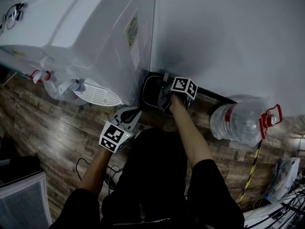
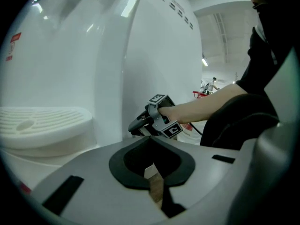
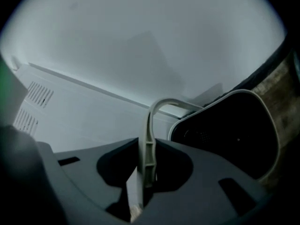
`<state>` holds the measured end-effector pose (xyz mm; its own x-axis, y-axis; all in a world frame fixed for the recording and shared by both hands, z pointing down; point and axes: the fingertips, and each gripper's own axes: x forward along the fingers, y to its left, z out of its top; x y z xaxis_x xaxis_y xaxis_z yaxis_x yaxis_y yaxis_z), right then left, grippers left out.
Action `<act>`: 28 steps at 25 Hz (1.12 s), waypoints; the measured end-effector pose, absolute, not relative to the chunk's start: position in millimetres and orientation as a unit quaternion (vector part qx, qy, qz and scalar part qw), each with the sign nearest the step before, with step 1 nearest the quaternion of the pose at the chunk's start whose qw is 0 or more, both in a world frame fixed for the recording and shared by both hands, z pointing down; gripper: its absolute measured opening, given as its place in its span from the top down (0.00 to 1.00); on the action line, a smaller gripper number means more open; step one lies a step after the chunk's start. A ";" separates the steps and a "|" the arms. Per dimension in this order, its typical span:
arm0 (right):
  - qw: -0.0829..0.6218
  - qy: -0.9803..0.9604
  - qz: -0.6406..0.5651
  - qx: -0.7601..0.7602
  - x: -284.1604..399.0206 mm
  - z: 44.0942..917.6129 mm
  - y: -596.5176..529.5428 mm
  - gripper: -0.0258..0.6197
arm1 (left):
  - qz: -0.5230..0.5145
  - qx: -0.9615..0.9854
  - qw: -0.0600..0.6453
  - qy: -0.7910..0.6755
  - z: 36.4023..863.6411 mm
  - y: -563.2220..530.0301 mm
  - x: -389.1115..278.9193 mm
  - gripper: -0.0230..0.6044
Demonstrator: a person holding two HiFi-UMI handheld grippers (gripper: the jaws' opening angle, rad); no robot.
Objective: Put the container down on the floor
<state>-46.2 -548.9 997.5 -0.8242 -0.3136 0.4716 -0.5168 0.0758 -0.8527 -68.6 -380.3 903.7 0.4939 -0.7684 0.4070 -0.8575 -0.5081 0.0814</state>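
Observation:
The container point(image 1: 151, 92) is a dark bin with a pale rim, low over the wooden floor in the corner between the white appliance and the white wall; its black inside point(image 3: 234, 139) fills the right of the right gripper view. Its thin grey bail handle point(image 3: 149, 144) arches up from the rim and runs between the jaws of my right gripper point(image 3: 145, 182), which is shut on it. That gripper point(image 1: 165, 100) reaches down to the bin and also shows in the left gripper view point(image 2: 142, 124). My left gripper point(image 1: 127, 119) hangs beside it, shut and empty point(image 2: 157, 187).
A white dispenser point(image 1: 90, 27) with a ribbed drip tray point(image 1: 97, 94) stands at the left. A large clear water bottle point(image 1: 240, 120) with a red cap lies at the right, another point(image 1: 55, 87) under the dispenser. Cables and striped tape point(image 1: 252, 171) lie on the wooden floor point(image 1: 52, 132).

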 end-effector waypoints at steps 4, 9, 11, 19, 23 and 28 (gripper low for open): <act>0.087 -0.743 0.613 0.256 -52.8 994.7 -543.8 0.75 | 0.157 0.853 0.129 -0.480 899.7 -380.3 -69.7 0.94; 0.114 -0.762 0.590 0.242 -50.4 994.7 -525.5 0.74 | 0.154 0.855 0.115 -0.482 891.2 -376.3 -69.0 0.94; 0.098 -0.772 0.572 0.260 -43.4 986.5 -524.3 0.80 | 0.146 0.852 0.109 -0.490 884.3 -375.2 -70.5 0.94; 0.094 -0.845 0.352 0.390 15.3 907.0 -525.0 0.94 | 0.094 0.822 0.082 -0.556 834.1 -387.0 -71.8 0.94; 0.101 -0.881 0.183 0.425 38.9 845.8 -503.6 0.94 | 0.076 0.813 0.055 -0.575 802.3 -396.0 -67.8 0.94; 0.095 -0.885 0.069 0.450 66.4 792.6 -468.3 0.94 | 0.082 0.810 0.037 -0.580 773.2 -402.4 -59.6 0.94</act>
<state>66.4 -468.3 792.6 -0.5770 -0.7835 0.2306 -0.8096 0.5858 -0.0356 -59.6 -402.4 773.2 0.3141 -0.9329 0.1762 -0.9451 -0.3249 -0.0350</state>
